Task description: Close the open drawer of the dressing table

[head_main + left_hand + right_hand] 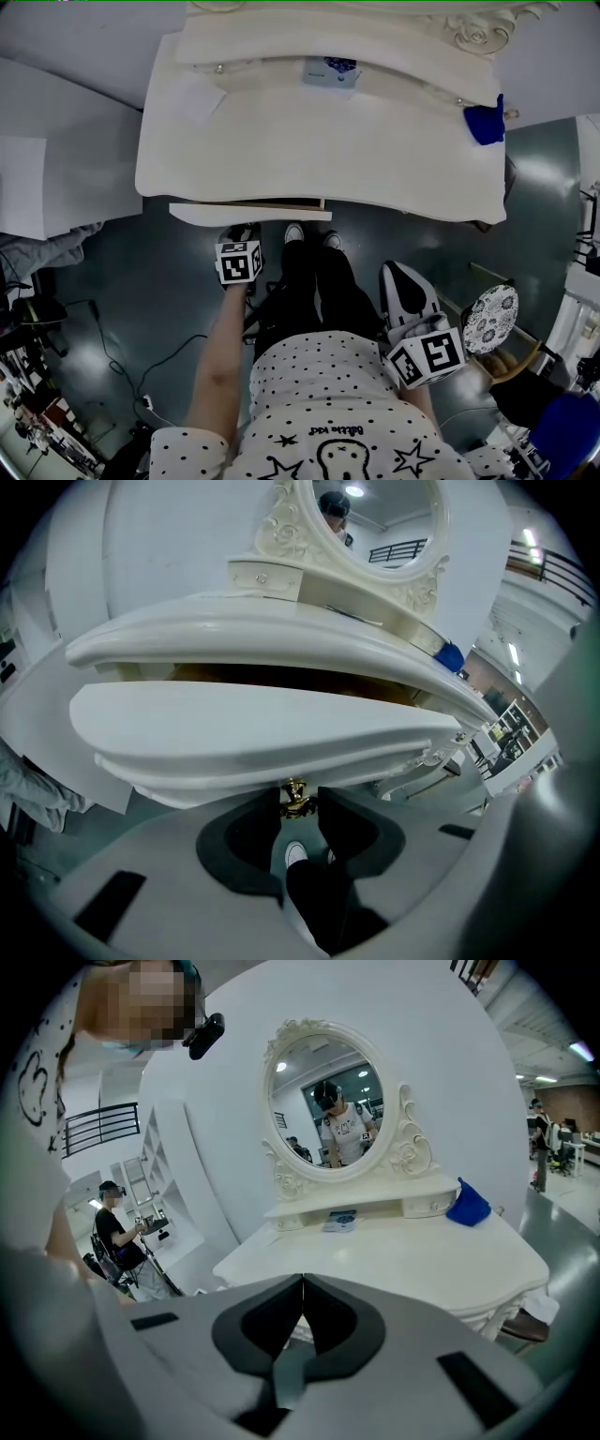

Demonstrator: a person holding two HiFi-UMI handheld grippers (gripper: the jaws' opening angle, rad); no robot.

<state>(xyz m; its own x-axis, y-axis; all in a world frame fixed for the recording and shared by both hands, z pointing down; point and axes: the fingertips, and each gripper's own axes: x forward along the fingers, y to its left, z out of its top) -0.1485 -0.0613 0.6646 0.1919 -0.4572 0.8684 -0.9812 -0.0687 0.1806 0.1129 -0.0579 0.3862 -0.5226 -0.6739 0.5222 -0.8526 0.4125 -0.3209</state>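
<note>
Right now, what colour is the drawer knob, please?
The knob is gold; left gripper view.

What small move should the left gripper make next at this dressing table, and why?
Probably a push straight in toward the dressing table. The left gripper has its jaws on the drawer's brass knob. The drawer front juts out from under the tabletop with a gap behind it, so the drawer isn't shut yet.

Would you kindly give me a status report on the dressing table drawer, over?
Left gripper closed on the small brass drawer knob; right gripper shut, empty, held back. White curved drawer part open. Nothing visible blocking it.
</note>
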